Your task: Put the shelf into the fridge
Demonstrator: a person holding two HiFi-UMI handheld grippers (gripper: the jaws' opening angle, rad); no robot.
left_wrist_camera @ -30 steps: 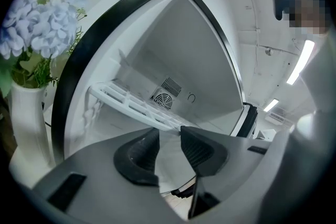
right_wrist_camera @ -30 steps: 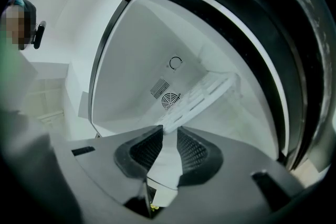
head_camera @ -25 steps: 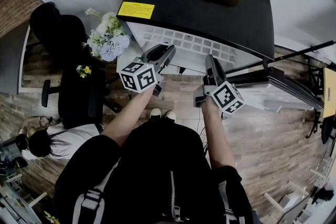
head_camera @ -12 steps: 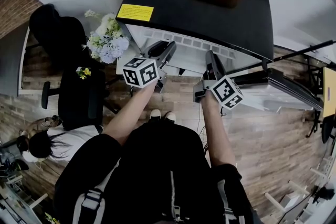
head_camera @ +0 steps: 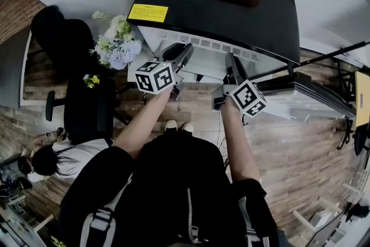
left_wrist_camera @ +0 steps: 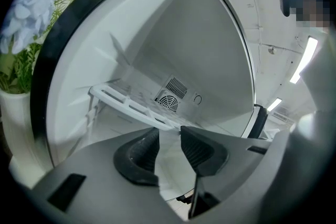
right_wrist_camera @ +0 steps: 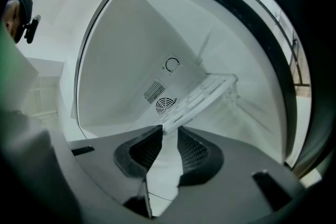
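Left gripper [left_wrist_camera: 169, 135] and right gripper [right_wrist_camera: 169, 132] each pinch the front edge of the white shelf [head_camera: 203, 45], one toward each end, so I can keep it level. The shelf lies almost wholly inside the open fridge [head_camera: 222, 3], apparently nearing its seat.

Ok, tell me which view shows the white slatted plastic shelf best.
The left gripper view: the white slatted plastic shelf spans the white fridge interior, with its edge and slats clear. The right gripper view shows it foreshortened. The head view shows only a strip under the fridge's black top.
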